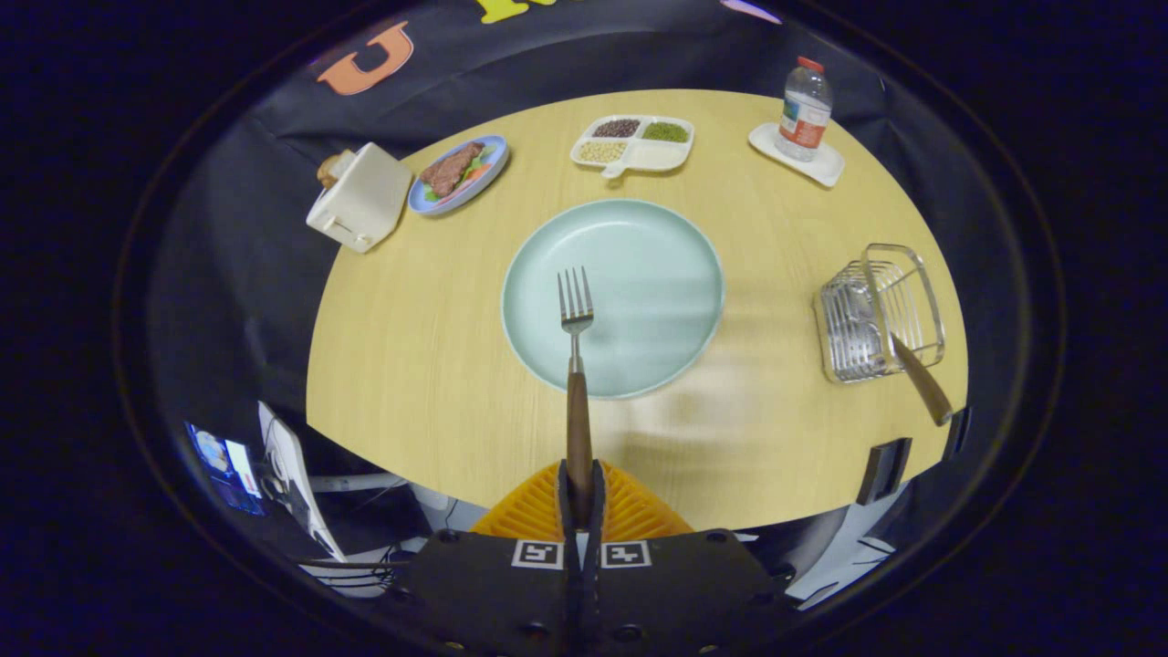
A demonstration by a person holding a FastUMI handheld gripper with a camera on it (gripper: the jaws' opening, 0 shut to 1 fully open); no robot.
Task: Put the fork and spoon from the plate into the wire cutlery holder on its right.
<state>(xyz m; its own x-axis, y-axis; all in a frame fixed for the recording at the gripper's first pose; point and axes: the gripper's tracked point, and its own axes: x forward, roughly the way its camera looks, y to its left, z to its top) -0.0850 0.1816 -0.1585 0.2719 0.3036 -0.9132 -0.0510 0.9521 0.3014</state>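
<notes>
1. Pressed together, the two fingers of the tool [580,493] pinch the wooden handle of the fork [576,365], low on the handle.
2. From the fingers the fork points straight ahead, with its metal tines over the near left part of the plate [657,246]. Whether the tines touch the plate or stay a little above it, I cannot tell.
3. This plate is pale green and round, and it lies in the middle of the light wooden table [411,347]. Its surface looks bare except for the fork over it.
4. To the right of the plate, well apart from it, stands the wire cutlery holder [876,315], close to the table's right edge.
5. One utensil with a brown wooden handle [920,379] already sits in the holder, and its handle leans out toward the near right. Its head is hidden behind the wires, so I cannot say if it is the spoon.
6. Beyond the plate there is a divided white dish [634,144] with beans and grains in its compartments.
7. Further left lies a blue plate with food [458,173], and beside it a white toaster [360,198] with bread in it.
8. At the far right a water bottle [805,109] stands upright on a small white tray [821,164].
</notes>
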